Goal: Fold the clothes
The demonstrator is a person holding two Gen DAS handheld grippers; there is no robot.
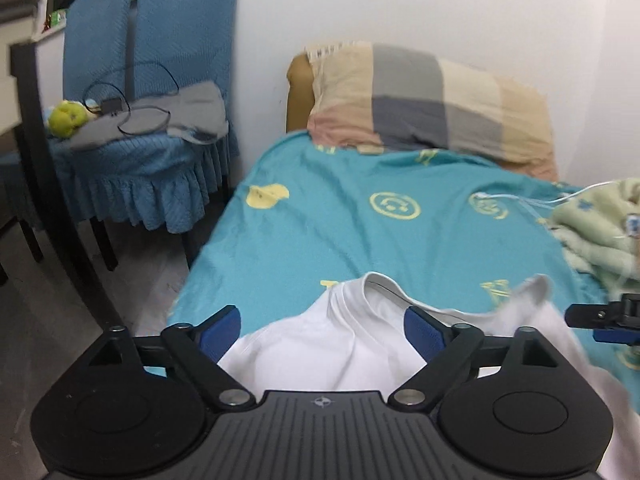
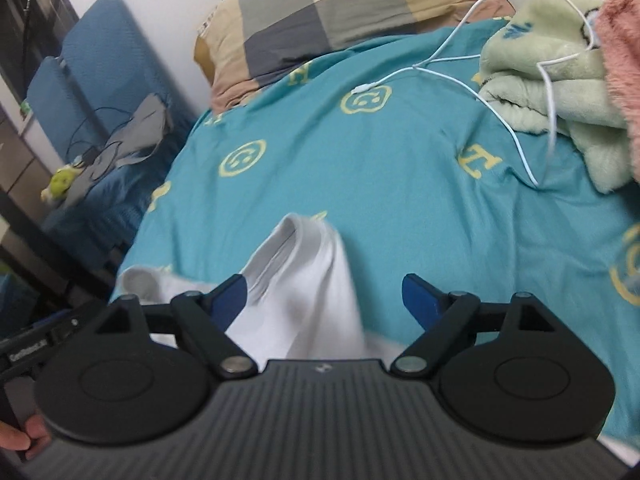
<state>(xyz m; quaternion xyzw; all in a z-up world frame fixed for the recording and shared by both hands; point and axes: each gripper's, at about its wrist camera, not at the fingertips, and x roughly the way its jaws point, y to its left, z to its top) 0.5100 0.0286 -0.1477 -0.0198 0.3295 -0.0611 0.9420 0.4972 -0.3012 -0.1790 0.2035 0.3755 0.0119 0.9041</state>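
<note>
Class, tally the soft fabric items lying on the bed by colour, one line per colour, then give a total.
White: 1, the T-shirt
Pale green: 1, the blanket
Pink: 1, the fluffy throw
Checked beige and grey: 1, the pillow
Total: 4

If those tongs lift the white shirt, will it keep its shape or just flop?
Probably flop: the white T-shirt already lies in soft wrinkles and bunched folds on the teal bedsheet. It looks thin, so likely light. Pushed, it would probably crumple rather than slide flat, since part of it already stands up in a ridge.
</note>
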